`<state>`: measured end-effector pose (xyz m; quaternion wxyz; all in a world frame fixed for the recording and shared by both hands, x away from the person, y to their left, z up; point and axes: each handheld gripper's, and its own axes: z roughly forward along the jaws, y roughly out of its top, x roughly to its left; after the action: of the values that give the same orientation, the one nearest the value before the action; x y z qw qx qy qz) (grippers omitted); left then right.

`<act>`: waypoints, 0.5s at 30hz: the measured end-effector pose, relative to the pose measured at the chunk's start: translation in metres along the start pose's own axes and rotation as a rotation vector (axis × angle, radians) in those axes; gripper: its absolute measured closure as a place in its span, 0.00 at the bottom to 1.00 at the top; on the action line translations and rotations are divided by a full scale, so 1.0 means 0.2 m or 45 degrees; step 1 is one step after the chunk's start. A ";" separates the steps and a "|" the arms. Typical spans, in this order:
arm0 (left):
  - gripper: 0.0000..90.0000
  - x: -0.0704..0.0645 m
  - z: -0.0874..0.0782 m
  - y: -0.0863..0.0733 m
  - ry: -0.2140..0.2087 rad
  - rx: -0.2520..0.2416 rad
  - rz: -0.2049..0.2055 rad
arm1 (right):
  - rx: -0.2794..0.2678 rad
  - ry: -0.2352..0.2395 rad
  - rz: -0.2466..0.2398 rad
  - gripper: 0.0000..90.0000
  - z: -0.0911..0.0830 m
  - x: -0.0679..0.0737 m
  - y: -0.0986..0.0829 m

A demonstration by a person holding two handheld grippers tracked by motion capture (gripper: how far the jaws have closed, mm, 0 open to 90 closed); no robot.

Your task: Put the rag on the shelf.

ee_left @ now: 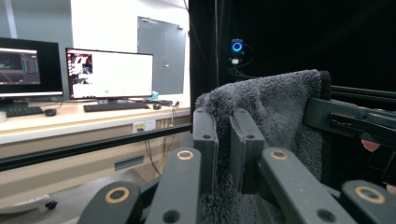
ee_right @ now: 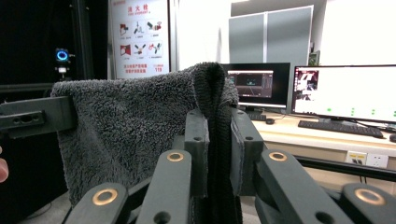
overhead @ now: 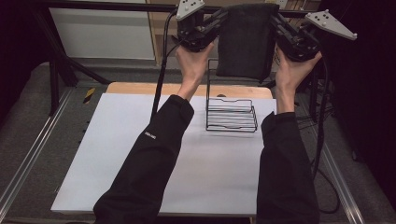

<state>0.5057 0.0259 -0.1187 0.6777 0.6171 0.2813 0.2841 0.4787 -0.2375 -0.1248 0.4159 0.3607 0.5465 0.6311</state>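
A dark grey towel (overhead: 245,39) hangs stretched between your hands, high above the wire rack (overhead: 231,114) on the white surface (overhead: 116,154), your left gripper (overhead: 215,22) and right gripper (overhead: 276,22) each clamped on a top corner.

High view above the table (overhead: 140,154) facing forward-down; both gripper views close, opposed, sharing the towel (overhead: 245,39)

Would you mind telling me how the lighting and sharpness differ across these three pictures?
High view: the white table is evenly lit, while the dark towel loses texture. Left gripper view: the monitor is blown out to white and the right side falls to black. Right gripper view: towel pile is sharp, the screens glare.
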 end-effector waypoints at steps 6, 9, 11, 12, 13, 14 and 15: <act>0.91 0.05 0.03 -0.05 0.000 0.025 0.001 | 0.020 0.004 -0.010 0.89 0.05 -0.02 -0.05; 0.91 0.06 0.05 -0.07 0.004 0.045 0.001 | 0.034 0.003 0.001 0.89 0.08 -0.03 -0.07; 0.91 0.07 0.05 -0.09 0.011 0.063 0.023 | 0.041 0.007 -0.001 0.89 0.09 -0.04 -0.09; 0.91 0.08 0.05 -0.10 0.010 0.073 0.015 | 0.046 0.011 0.000 0.89 0.09 -0.04 -0.10; 0.91 0.08 0.05 -0.11 0.005 0.074 0.007 | 0.054 0.012 -0.001 0.89 0.09 -0.04 -0.11; 0.91 0.09 0.05 -0.13 0.004 0.082 0.009 | 0.062 0.012 -0.006 0.89 0.09 -0.04 -0.12; 0.91 0.08 0.05 -0.14 0.001 0.085 0.004 | 0.070 0.015 -0.001 0.89 0.09 -0.04 -0.14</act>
<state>0.5252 0.0296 -0.1470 0.6561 0.6398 0.2900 0.2757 0.5018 -0.2364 -0.1493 0.4030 0.3681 0.5662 0.6177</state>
